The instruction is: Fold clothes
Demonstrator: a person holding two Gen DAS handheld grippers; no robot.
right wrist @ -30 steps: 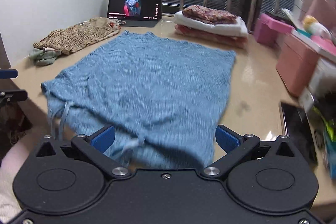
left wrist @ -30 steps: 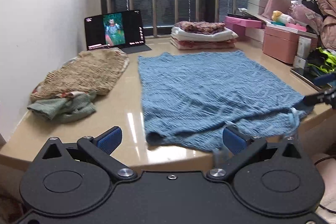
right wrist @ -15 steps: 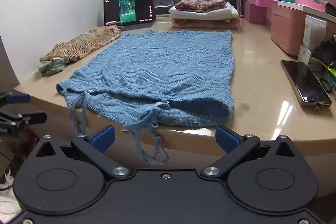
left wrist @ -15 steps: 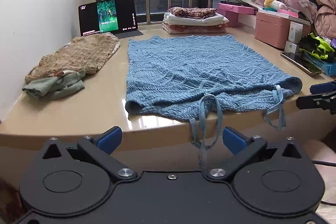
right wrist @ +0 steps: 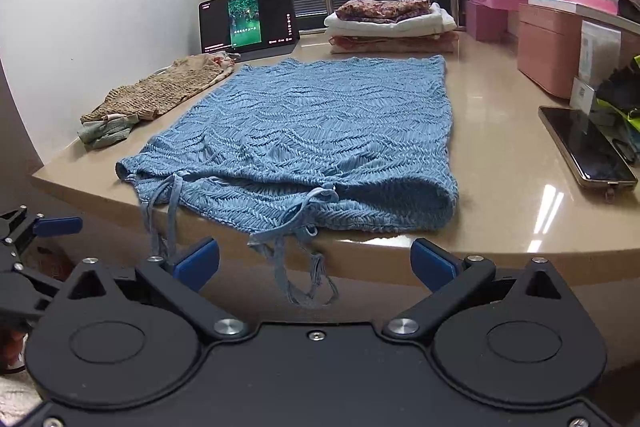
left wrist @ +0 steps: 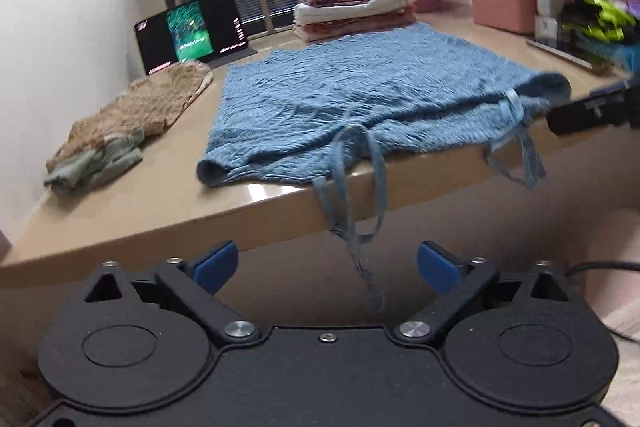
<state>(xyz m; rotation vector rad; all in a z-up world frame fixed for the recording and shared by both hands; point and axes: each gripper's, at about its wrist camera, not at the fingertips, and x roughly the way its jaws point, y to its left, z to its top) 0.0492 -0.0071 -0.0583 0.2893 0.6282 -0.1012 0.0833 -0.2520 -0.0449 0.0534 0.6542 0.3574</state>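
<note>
knitwear first: the blue knit garment (right wrist: 312, 131) lies spread flat on the table (right wrist: 500, 195), near hem at the edge, its ties (right wrist: 296, 267) dangling over. i judge it soft, light and stretchy, so i'd pinch the near hem corners. my left gripper (left wrist: 326, 263) and right gripper (right wrist: 314, 261) both stand apart, empty.

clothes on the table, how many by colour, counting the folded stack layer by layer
blue: 1, the blue knit garment
tan: 1, the tan knit top
green: 1, the green cloth
folded stack: 3 layers, patterned dark, white, pink
total: 6
</note>
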